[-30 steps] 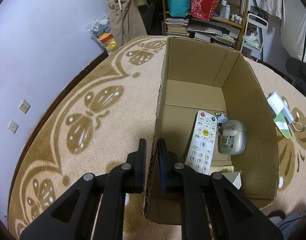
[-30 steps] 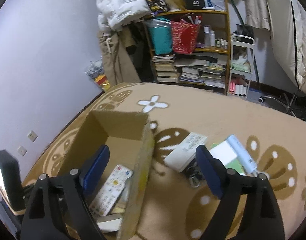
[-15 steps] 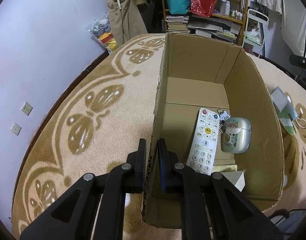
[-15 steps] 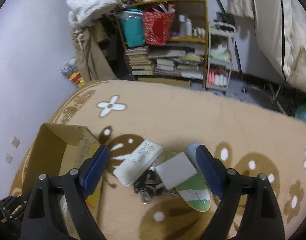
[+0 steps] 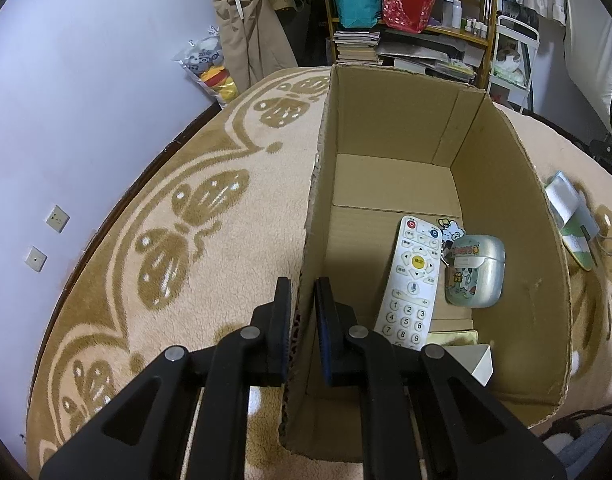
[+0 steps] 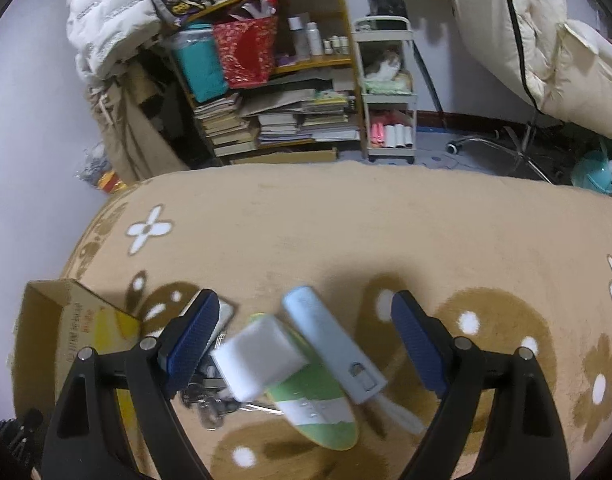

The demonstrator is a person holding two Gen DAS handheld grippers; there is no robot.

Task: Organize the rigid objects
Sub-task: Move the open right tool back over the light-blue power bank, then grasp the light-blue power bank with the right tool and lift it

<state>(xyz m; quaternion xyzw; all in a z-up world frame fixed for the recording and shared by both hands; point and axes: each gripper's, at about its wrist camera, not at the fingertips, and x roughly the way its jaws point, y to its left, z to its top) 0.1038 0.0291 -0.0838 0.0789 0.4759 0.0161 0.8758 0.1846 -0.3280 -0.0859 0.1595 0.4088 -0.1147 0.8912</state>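
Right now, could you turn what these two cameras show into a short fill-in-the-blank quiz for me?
1. The left gripper is clamped on the wall of the ____ box.
2. The white remote lies ____ that box.
3. The right gripper hangs ____ above the white block on the carpet.

Missing words: cardboard; inside; open

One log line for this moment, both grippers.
left hand-held gripper: shut on cardboard box wall | right hand-held gripper: open above white block
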